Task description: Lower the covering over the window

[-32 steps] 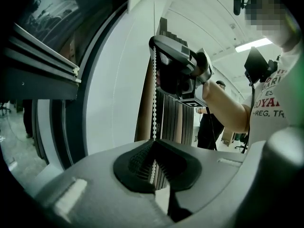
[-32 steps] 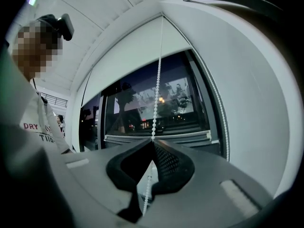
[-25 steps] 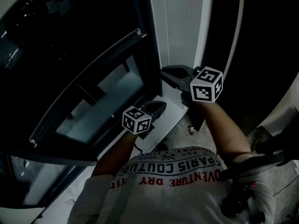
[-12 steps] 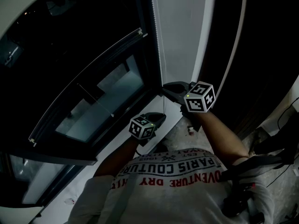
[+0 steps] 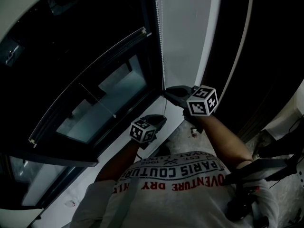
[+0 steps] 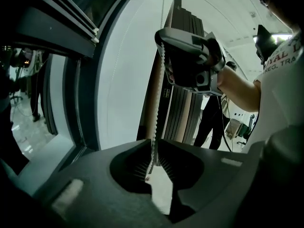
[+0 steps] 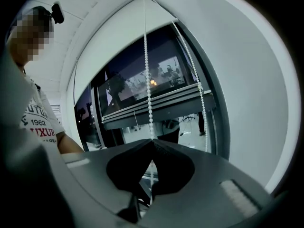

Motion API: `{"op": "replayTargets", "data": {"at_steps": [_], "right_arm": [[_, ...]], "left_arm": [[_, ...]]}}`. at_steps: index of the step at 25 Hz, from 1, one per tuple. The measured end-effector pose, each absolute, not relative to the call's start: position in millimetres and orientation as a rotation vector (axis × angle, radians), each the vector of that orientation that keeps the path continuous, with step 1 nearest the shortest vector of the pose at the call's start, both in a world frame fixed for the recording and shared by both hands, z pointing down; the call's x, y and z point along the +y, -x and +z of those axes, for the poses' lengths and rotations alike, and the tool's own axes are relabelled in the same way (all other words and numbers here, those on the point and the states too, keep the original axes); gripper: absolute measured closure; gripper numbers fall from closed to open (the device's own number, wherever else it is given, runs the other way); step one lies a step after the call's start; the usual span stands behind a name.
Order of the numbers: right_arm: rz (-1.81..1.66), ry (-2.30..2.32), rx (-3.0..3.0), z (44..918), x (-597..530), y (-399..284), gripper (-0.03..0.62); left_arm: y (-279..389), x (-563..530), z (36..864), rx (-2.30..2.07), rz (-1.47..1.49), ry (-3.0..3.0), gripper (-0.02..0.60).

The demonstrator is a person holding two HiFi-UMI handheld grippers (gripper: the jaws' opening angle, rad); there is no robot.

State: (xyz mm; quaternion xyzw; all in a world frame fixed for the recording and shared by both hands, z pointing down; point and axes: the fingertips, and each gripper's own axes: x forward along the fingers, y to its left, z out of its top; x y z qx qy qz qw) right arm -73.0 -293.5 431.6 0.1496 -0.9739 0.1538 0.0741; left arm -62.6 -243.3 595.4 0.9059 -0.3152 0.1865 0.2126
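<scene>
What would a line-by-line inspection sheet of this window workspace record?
Surface: white sill below the window.
Job's things: roller blind partly lowered; bead chain hanging straight.
Clutter: one small item on the floor, unidentifiable.
Grippers: right gripper shut on the bead chain; left gripper lower, jaws just opening, chain between them.
Cables: dark cable in the room behind.
Surroundings: dark window frame; another person standing behind.
</scene>
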Motion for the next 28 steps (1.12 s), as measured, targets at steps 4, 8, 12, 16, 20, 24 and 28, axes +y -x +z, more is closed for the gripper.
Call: {"op": "replayTargets", "data": {"at_steps": [4,8,12,16,20,24,28], "right_arm": [[0.462,-0.458,-2.926,430,-290,71,0.586],[0.463,-0.457,-2.928,431,-289,72,0.586],[0.461,-0.455,-2.925,432,-289,72,0.586],[0.470,-0.445,-2.926,432,-288,74,0.586],[0.471,-0.439,-2.925,433,-286,74,0.586],[0.478,-0.433,-2.929,432,-285,74,0.586],[0.485,-0.433,-2.932,433,-286,74,0.586]], "left_arm": [[87,-256,566,-0.943,0.423,-2.531,0.528],[111,-275,503,-0.985,0.280,-2.569,0.526],[111,-291,419,-0.956,0.120,-2.675,0.526],[97,-304,344,-0.894,0.037,-2.802,0.524],[76,-317,297,-0.830,0.023,-2.869,0.472],[62,-322,275,-0.819,0.031,-2.908,0.471],[55,-326,265,-0.807,0.043,-2.927,0.476]]}}
